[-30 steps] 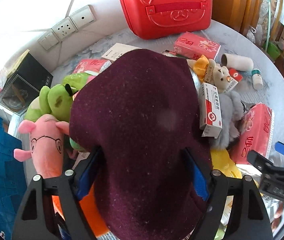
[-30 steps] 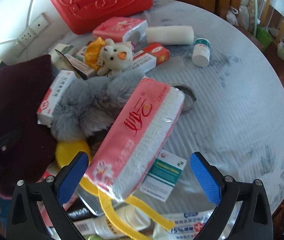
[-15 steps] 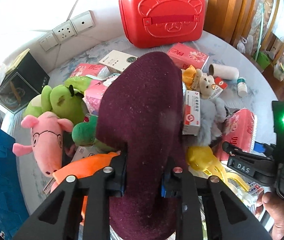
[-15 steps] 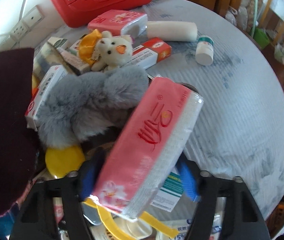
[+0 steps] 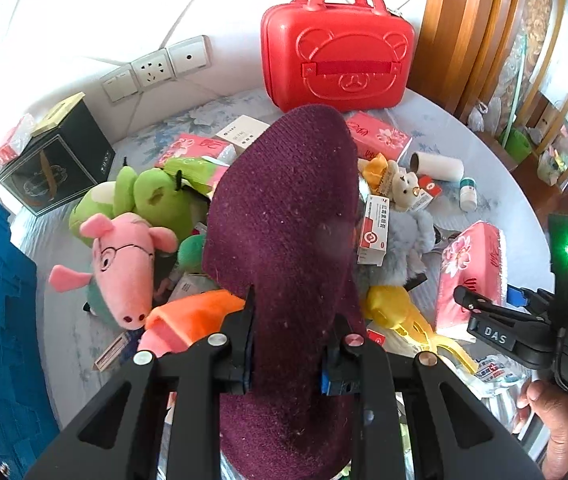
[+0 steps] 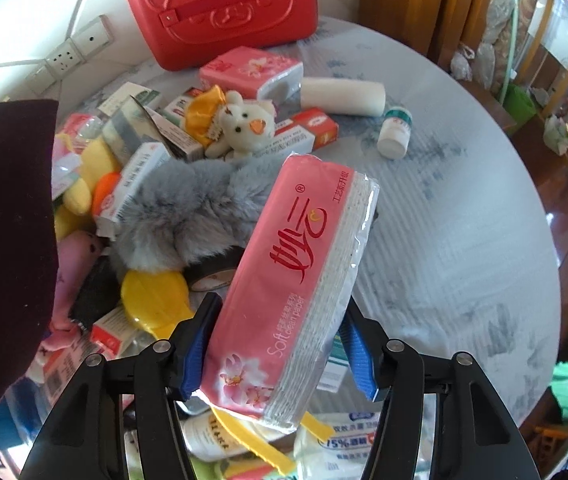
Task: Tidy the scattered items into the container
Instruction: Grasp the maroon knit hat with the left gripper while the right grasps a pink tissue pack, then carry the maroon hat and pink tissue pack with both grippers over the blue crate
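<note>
A maroon knit hat [image 5: 284, 220] hangs lifted over the pile, and my left gripper [image 5: 289, 344] is shut on its lower part. The hat also fills the left edge of the right wrist view [image 6: 4, 220]. A pink tissue pack [image 6: 303, 264] is tilted up above the clutter between the blue pads of my right gripper [image 6: 280, 320]. Those jaws are closing and the pads press on the pack's two sides. The right gripper [image 5: 483, 308] also shows at the right of the left wrist view. A shut red bear case [image 5: 335, 48] stands at the back by the wall.
On the round table [image 6: 463, 240] lie a pink pig plush [image 5: 124, 264], a green plush [image 5: 148, 196], grey fur [image 6: 188, 216], a small bear [image 6: 244, 124], medicine boxes, a white roll [image 6: 343, 96] and a bottle [image 6: 393, 132]. A black box [image 5: 56, 160] stands far left.
The left jaws closed on the maroon hat and raised it. The right jaws came in from wide open onto the pink tissue pack, which has lifted slightly.
</note>
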